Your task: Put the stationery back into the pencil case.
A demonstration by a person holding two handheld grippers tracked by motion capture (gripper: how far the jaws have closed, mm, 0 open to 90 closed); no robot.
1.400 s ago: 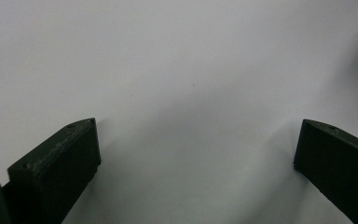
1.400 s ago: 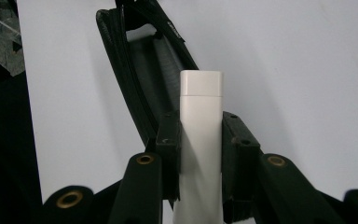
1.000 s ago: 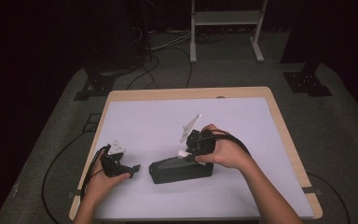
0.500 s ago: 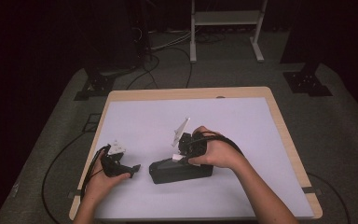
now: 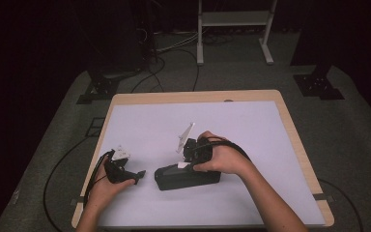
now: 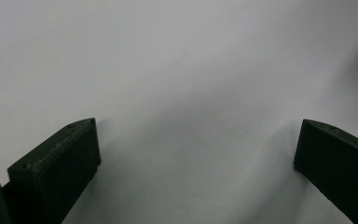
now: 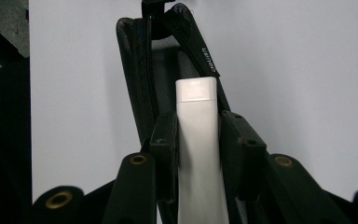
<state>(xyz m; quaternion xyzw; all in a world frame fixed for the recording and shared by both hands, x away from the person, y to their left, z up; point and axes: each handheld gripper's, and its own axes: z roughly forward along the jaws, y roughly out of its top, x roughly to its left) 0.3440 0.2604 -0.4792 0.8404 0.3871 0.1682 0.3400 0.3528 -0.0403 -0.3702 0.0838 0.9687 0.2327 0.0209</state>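
Pinching white tube (image 7: pixel 196 140) in right gripper (image 5: pixel 195 151), now lower over open black pouch (image 5: pixel 187 176); left gripper (image 5: pixel 125 174) unmoved, jaws spread.

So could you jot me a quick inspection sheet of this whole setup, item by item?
Surface: white sheet on a wood-edged table.
Job's things: black zip pouch, lying open; white flat bar poised over its opening.
Clutter: nothing seen.
Grippers: left gripper open over bare sheet; right gripper shut on the bar.
Cables: black cable loops off the table's left edge; more on the floor.
Surroundings: dark room, grey carpet, white stand behind.
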